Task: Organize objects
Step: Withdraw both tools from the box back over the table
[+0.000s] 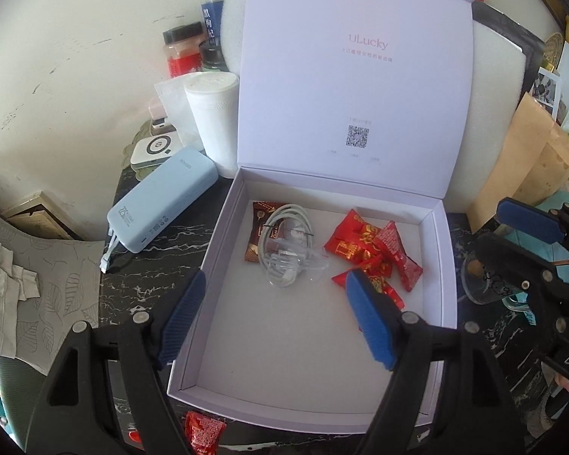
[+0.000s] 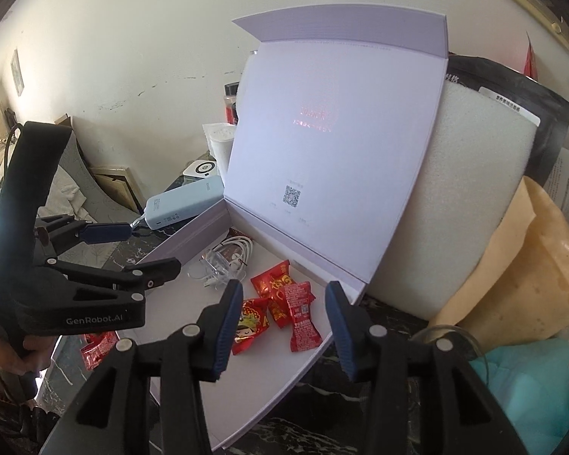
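A pale lilac box [image 1: 445, 265] lies open on the dark marble table, its lid [image 1: 352, 76] standing upright at the back. Inside lie a brown candy [image 1: 257, 223], a coiled white cable [image 1: 284, 242] in clear plastic and several red candies [image 1: 371, 246]. My left gripper [image 1: 273, 303] is open and empty above the box's front half. My right gripper [image 2: 284, 314] is open and empty above the red candies [image 2: 284, 303]; it also shows at the right edge of the left wrist view [image 1: 527, 223]. A red candy [image 1: 203, 430] lies on the table in front of the box.
A light blue power bank [image 1: 163, 201] lies left of the box, with a white charger [image 1: 153, 149], a white roll [image 1: 214, 113] and jars [image 1: 182, 53] behind it. White foam [image 2: 466, 197] and brown paper bags [image 2: 519, 273] stand at the right. A glass [image 1: 481, 280] stands right of the box.
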A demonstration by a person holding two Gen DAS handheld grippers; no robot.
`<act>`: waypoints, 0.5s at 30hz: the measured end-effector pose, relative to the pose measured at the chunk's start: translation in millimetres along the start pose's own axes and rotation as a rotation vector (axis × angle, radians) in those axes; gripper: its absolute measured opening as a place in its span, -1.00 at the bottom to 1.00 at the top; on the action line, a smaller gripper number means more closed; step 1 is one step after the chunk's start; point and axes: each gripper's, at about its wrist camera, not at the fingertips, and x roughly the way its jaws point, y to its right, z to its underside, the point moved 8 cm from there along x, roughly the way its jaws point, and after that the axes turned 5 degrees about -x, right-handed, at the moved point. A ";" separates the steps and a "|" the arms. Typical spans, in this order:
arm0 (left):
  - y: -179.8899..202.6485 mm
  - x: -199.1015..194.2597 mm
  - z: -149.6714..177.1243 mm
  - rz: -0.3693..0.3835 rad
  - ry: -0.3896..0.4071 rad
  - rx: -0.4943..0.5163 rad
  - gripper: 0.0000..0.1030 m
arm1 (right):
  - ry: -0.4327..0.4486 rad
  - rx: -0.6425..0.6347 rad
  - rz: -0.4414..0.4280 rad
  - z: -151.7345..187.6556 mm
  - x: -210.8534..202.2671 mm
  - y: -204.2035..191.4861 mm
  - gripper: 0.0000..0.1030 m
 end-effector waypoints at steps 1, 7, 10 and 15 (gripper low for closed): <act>-1.7 -5.5 -0.1 -0.002 0.008 -0.004 0.47 | 0.006 0.001 0.000 0.1 -4.9 -1.4 -0.12; -14.5 -37.9 6.5 -0.033 0.041 -0.032 0.47 | 0.025 0.006 -0.021 2.9 -30.2 -14.8 -0.11; -21.5 -52.0 14.5 -0.063 0.050 -0.048 0.47 | 0.038 -0.001 -0.031 5.3 -43.2 -23.5 -0.11; -32.5 -71.8 31.4 -0.094 0.056 -0.076 0.47 | 0.053 -0.020 -0.052 12.3 -60.6 -40.4 -0.11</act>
